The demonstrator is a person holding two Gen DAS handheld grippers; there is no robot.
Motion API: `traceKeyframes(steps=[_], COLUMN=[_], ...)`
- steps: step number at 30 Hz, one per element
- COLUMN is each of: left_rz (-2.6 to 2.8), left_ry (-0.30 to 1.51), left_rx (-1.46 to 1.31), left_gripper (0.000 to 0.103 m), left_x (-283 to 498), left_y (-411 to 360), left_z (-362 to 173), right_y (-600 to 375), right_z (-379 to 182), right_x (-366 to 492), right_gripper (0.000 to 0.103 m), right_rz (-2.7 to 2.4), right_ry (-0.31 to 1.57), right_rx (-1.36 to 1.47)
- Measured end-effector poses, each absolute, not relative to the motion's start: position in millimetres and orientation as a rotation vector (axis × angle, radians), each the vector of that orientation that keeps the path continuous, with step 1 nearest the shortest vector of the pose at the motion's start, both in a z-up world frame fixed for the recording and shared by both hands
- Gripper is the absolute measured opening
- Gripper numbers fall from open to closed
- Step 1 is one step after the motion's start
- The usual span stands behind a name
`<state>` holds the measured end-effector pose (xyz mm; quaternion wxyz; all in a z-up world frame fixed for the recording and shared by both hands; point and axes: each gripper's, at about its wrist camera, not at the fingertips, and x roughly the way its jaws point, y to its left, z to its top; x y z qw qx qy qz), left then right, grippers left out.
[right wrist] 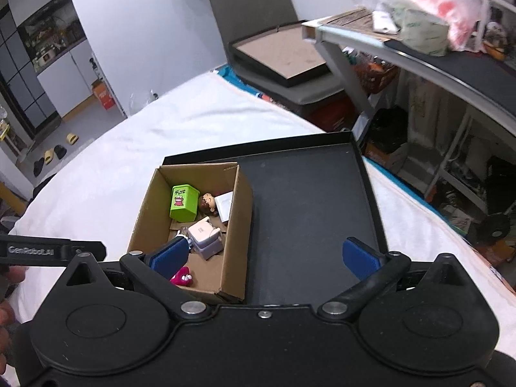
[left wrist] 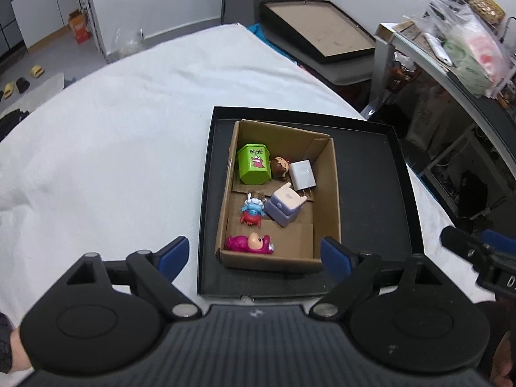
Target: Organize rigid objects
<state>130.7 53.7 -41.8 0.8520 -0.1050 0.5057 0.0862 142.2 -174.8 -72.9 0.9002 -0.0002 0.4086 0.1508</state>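
Both tools (left wrist: 254, 253) (right wrist: 262, 256) hang empty, angled down over cardboard box (left wrist: 333, 193).

Both hand-held grippers (left wrist: 254, 251) (right wrist: 264, 254) wide, apparently empty

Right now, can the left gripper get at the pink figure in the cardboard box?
Probably yes. The left gripper is open and empty above the cardboard box, and the pink figure lies uncovered at the near wall, which may crowd one finger.
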Motion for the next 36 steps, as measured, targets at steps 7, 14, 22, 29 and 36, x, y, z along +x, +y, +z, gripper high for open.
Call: traceKeyframes(steps=[7,14,22,29,36], left_rz=[0.173,0.143,0.135,0.121,0.110], left_ry=[1.033,0.988,0.912,0.866,0.821], left_rx=[-0.172,-0.139,-0.141,-0.151,-0.095], left_gripper=[0.090,0.091,0.091,0.092,0.092], left_x=[92.9,60.8,28.2,0.4,-28.3], left_y=[39.6,25.8,25.7,24.1,11.8], left_z=[-28.0,-19.5,-3.8,9.0,18.4], right_y=[-196.6,-202.7,-203.0,-200.3,-195.5], right_z=[-63.6,-53.6,-40.2,-32.2,-28.5], right_x=[107.2,74.1,39.3,13.4,-11.7], right_gripper=[0.103,0.103,0.103,0.103,0.103], right_rz=[0.284,0.278,0.256,0.242,0.245], right_ry=[0.784,0.780,0.727,0.727,0.682], right_rx=[0.025,0.047,0.024,0.016,-0.011])
